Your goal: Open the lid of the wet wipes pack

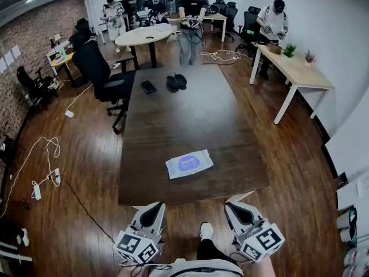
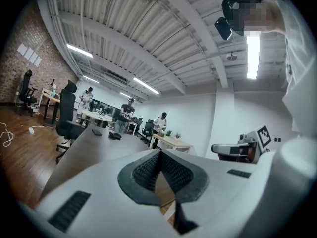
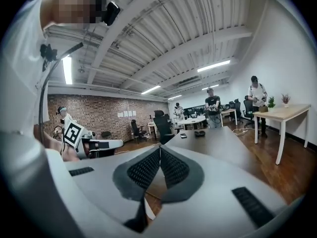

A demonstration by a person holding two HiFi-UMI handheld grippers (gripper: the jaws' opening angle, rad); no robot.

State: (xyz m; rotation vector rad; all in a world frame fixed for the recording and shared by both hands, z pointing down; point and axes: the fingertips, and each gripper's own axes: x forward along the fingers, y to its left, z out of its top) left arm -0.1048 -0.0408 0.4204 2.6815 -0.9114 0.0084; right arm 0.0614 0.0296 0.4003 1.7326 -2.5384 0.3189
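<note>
The wet wipes pack (image 1: 189,164) is a flat white packet with a purple label. It lies with its lid closed near the front of the long dark table (image 1: 173,126). My left gripper (image 1: 151,209) and right gripper (image 1: 237,208) hang side by side just short of the table's near edge, below the pack, not touching it. Both point along the table. In the left gripper view the left gripper (image 2: 159,152) has its ribbed pads meeting at the tips with nothing between them. The right gripper (image 3: 160,149) shows the same in its own view. Neither gripper view shows the pack.
A black phone (image 1: 148,86) and a dark pair of objects (image 1: 176,82) lie at the table's far end. A black office chair (image 1: 101,74) stands at its left. Cables (image 1: 46,154) trail on the wooden floor. A white desk (image 1: 297,71) stands at right; people stand at the back.
</note>
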